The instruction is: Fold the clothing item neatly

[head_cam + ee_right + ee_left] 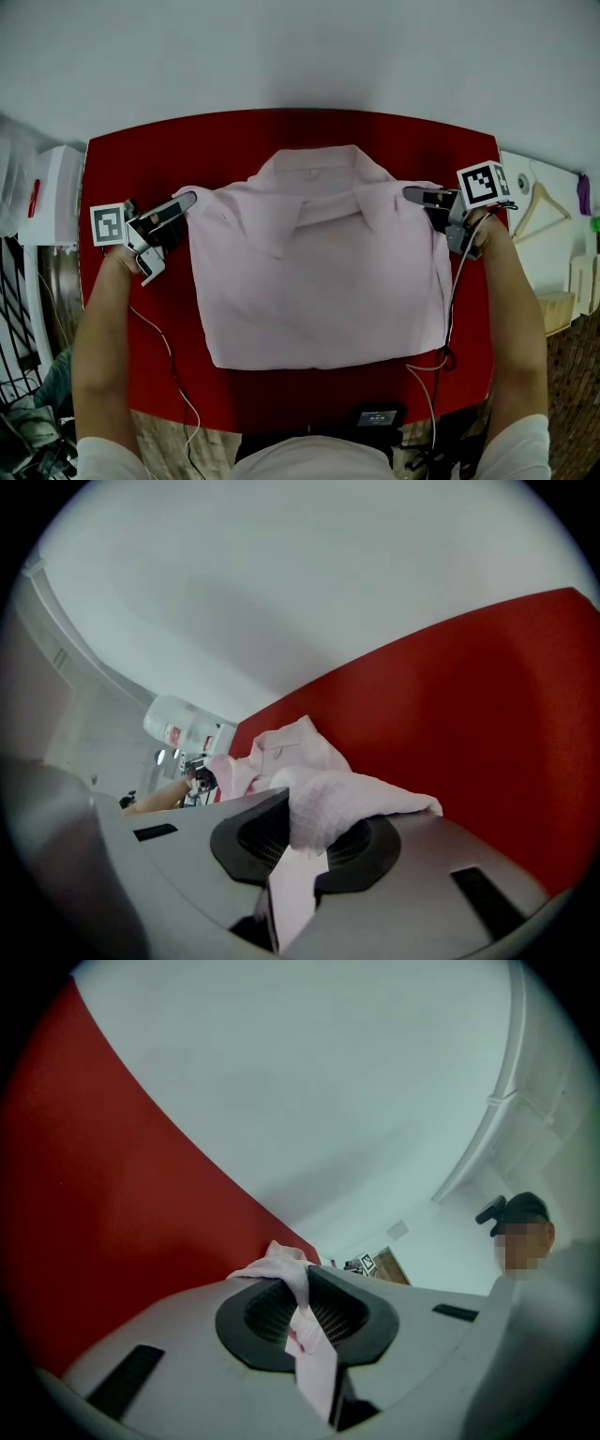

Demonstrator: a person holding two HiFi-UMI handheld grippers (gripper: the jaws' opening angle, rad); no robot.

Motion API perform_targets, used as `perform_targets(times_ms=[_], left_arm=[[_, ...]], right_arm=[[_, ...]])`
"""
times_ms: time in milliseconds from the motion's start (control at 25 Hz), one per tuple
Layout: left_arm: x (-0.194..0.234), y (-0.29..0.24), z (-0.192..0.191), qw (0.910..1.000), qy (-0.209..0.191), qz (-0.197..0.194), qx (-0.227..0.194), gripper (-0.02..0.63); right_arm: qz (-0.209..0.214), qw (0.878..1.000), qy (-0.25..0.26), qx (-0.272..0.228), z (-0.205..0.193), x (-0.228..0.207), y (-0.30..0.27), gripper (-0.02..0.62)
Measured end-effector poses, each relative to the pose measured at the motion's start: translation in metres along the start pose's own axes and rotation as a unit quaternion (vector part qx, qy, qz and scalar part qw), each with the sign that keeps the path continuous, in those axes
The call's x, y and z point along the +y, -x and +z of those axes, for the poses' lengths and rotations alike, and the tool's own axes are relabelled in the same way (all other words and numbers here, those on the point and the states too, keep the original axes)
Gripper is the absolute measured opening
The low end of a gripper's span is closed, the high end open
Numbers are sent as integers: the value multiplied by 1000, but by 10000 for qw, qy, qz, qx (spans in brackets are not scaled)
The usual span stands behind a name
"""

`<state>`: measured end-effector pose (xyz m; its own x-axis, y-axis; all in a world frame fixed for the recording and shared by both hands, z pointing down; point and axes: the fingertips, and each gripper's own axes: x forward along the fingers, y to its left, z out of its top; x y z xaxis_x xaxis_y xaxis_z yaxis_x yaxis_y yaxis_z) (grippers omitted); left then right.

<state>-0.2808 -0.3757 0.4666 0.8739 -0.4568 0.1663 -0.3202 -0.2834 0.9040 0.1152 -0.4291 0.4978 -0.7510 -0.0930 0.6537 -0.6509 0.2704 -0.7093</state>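
A pale pink collared shirt (319,272) lies folded on the red table (141,150), collar toward the far edge. My left gripper (190,199) is shut on the shirt's left shoulder edge; in the left gripper view pink fabric (300,1307) is pinched between the dark pads. My right gripper (410,193) is shut on the right shoulder edge, and in the right gripper view a bunch of pink cloth (337,803) sits clamped between its jaws, with the collar (281,747) beyond. Both grippers are low, near the tabletop.
A white wall lies beyond the table's far edge. White shelving (56,192) stands at the left, a wooden hanger (542,204) on a white surface at the right. Cables (169,356) trail from both grippers over the near edge. A person (525,1241) shows in the left gripper view.
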Motion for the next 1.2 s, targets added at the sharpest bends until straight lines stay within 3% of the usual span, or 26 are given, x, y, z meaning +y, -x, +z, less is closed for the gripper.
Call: perform_targets(times_ms=[120, 280, 400, 600, 720, 1000, 1200], left_arm=[[14, 5, 0, 9991, 103, 399, -31, 15], [34, 8, 4, 9965, 230, 800, -70, 86], [42, 8, 3, 9951, 286, 944, -30, 114], [45, 10, 4, 9946, 327, 982, -53, 120], [45, 14, 6, 9948, 262, 983, -83, 121], [37, 34, 12, 9940, 78, 1078, -173, 121], [26, 54, 11, 9878, -709, 1372, -171, 120]], right_arm=[[46, 9999, -142, -83, 1, -6, -2, 55], [302, 9971, -583, -373, 9, -10, -3, 115], [600, 9924, -978, -454, 12, -10, -3, 178], [932, 9897, -1053, -285, 11, -1, 0, 195], [1019, 9899, -982, -80, 5, 3, 4, 202], [782, 9946, -670, 131, -4, 1, 26, 202], [586, 9981, -115, 164, -12, 9, 44, 202]])
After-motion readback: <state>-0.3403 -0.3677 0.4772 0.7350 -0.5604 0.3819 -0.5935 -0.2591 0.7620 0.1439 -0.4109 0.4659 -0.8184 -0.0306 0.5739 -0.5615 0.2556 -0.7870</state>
